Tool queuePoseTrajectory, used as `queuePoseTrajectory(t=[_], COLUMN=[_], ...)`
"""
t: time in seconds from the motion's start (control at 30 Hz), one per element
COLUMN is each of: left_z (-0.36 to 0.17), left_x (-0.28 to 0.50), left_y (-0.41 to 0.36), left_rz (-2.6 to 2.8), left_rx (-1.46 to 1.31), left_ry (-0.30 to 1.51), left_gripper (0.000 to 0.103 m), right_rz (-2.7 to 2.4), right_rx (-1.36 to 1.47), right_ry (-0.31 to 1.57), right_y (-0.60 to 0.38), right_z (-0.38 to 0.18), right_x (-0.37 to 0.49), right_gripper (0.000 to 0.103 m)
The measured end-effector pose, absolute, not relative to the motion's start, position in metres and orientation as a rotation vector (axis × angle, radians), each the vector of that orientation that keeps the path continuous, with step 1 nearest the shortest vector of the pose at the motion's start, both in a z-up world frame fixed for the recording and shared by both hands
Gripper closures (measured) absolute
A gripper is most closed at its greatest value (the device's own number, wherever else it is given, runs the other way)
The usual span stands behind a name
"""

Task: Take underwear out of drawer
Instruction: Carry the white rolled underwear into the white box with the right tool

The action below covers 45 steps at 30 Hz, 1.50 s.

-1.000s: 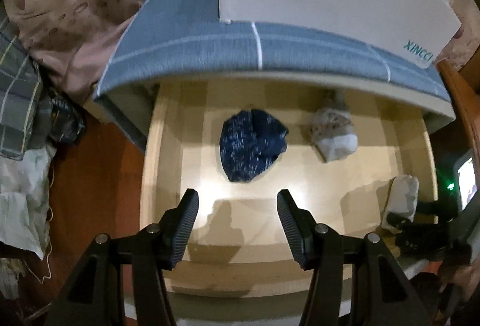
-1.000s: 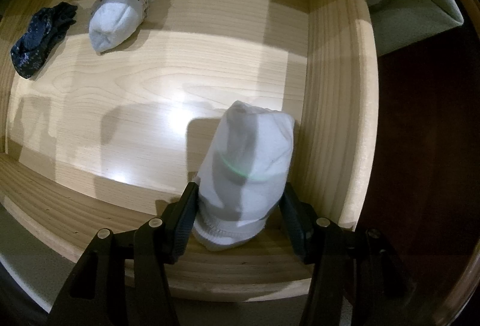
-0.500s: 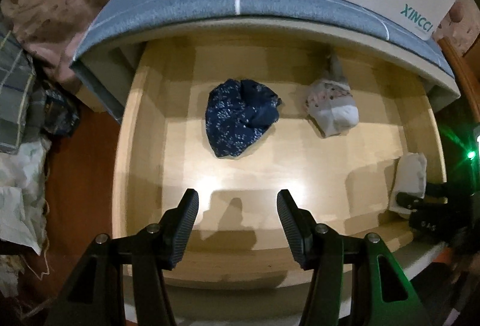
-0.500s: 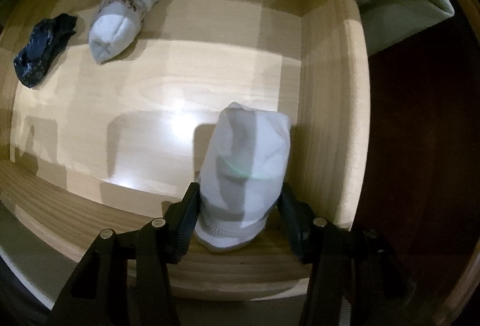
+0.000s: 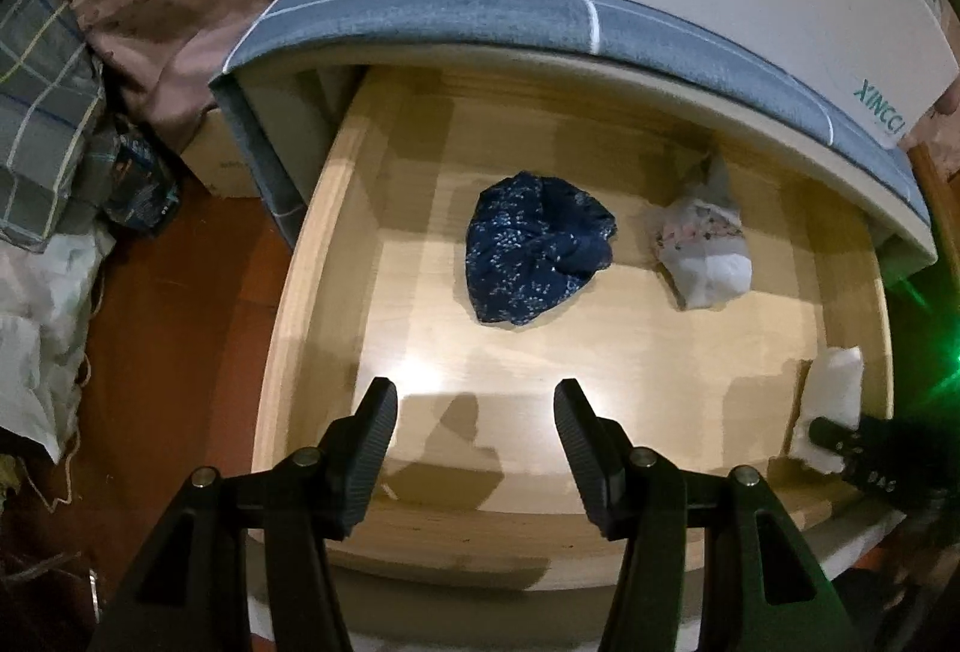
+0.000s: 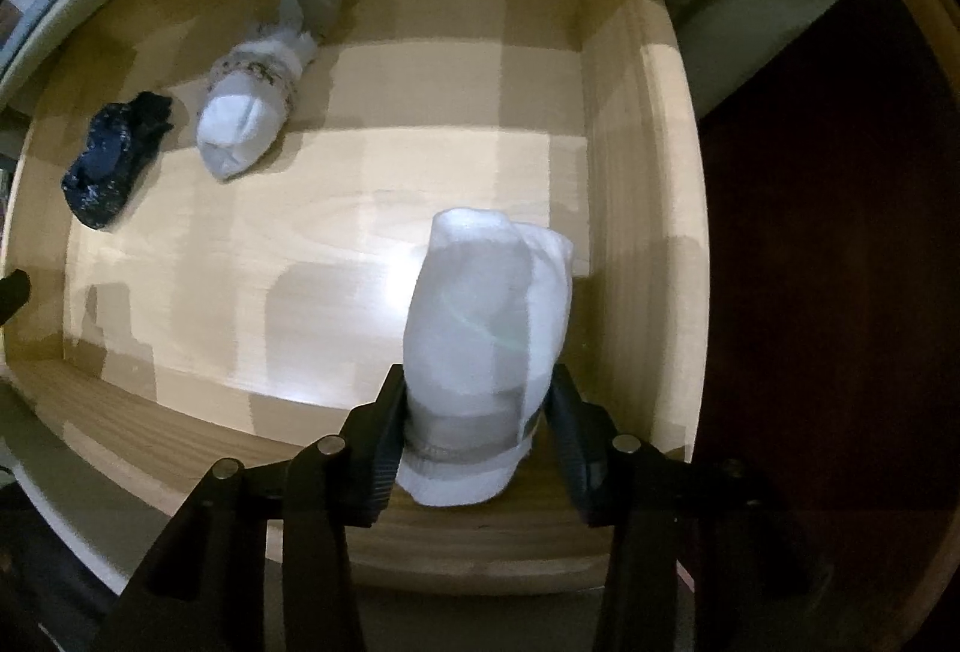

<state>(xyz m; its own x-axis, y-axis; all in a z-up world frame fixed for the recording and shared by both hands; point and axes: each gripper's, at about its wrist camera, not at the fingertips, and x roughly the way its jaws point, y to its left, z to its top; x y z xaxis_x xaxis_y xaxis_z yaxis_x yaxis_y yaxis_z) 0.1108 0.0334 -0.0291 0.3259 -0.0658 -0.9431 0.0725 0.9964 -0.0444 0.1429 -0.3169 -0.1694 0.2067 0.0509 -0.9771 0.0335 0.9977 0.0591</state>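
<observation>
Left wrist view: the left gripper (image 5: 474, 430) hangs released and empty over the pale wooden drawer (image 5: 312, 292), where a crumpled dark-blue speckled garment (image 5: 534, 256) lies mid-floor.

Right wrist view: the right gripper (image 6: 474, 412), jaws just closing, pinches the rolled white fabric bundle (image 6: 486, 328) near the right drawer wall. The soft roll may slip or snag that wall when lifted.

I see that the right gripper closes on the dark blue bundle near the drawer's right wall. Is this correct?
Not quite. The right gripper has been closing on the white bundle near the drawer's right wall, as the right wrist view shows. The dark blue bundle lies untouched at the far left.
</observation>
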Motion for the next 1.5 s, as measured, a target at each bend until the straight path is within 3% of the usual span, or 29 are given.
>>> queuePoseTrajectory(t=[0.5,1.5], left_z=[-0.021,-0.019], left_x=[0.106,0.105], left_y=[0.039,0.042], left_rz=[-0.09,-0.084], left_rx=[-0.018,-0.029], left_ry=[1.173,1.169], left_gripper=[0.047,0.047], right_rz=[0.031,0.138], right_rx=[0.034,-0.033], right_ry=[1.229,0.914], right_y=[-0.309,-0.275], right_z=[-0.127,0.101], right_x=[0.13,0.171], right_gripper=[0.063,0.063])
